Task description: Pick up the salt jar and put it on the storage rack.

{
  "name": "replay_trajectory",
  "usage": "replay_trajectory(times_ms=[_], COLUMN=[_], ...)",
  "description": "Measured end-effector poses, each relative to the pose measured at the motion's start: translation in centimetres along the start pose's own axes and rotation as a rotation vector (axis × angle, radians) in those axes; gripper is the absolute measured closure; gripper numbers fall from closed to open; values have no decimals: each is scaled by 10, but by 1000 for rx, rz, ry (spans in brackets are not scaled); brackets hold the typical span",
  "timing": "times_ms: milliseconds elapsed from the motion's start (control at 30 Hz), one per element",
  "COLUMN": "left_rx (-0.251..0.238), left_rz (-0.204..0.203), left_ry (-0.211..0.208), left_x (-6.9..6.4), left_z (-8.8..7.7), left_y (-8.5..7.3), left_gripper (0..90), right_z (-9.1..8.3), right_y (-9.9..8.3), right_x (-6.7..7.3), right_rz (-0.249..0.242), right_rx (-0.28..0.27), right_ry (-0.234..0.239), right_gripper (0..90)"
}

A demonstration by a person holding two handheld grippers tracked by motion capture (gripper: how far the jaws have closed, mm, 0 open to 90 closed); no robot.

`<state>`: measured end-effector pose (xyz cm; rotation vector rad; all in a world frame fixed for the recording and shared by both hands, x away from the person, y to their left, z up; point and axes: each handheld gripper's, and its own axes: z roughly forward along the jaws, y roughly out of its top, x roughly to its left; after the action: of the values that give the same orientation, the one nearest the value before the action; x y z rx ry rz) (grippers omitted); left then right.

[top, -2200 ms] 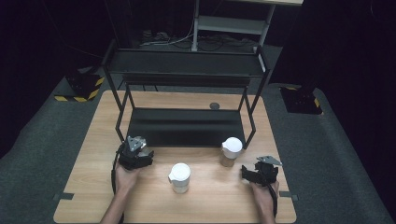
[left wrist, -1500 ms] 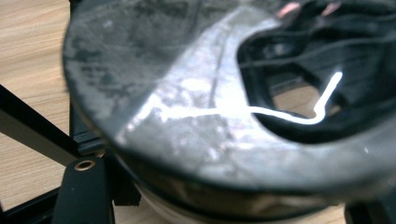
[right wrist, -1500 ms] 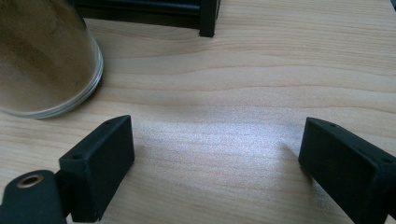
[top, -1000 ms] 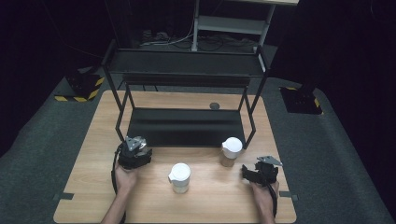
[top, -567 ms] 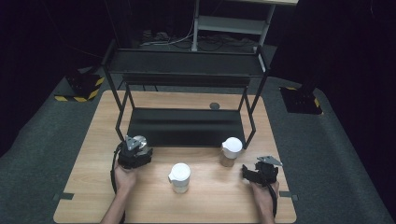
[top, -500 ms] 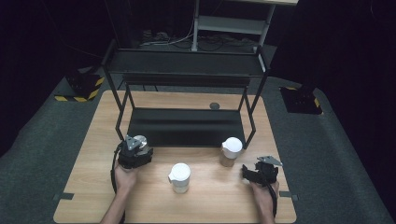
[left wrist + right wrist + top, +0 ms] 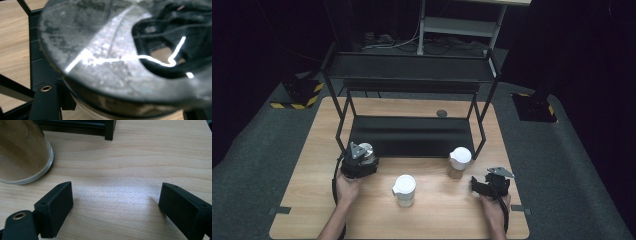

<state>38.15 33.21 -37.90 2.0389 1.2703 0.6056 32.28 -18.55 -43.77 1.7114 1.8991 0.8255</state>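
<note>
Left gripper (image 7: 360,161) is clamped round a lidded cup (image 7: 107,57) at the near-left foot of the black rack (image 7: 412,135); the rack's low shelf lies just far-right of it. Right gripper (image 7: 488,185) rests wide open, nothing in it, near-right of another cup (image 7: 459,162).

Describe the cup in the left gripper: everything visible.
The cup sits between the jaws of the left gripper, by the front left leg of the black rack. In the left gripper view its round lid looks grey and scuffed, with a dark sip opening and a pale wall below. It looks upright; whether it touches the table is unclear.
</note>
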Motion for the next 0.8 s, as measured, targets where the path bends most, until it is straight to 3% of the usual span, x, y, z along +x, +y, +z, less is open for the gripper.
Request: replay_trajectory(times_ms=[367, 800], left_rx=[3, -2], left_rz=[10, 26], left_ry=[-21, -44], left_x=[-1, 1], left_z=[5, 10], left_y=[8, 33], left_gripper=[310, 310], right_z=[0, 0], right_y=[0, 0], right_x=[0, 0], right_rz=[0, 1], right_rx=[0, 0], right_ry=[0, 0], right_gripper=[121, 121])
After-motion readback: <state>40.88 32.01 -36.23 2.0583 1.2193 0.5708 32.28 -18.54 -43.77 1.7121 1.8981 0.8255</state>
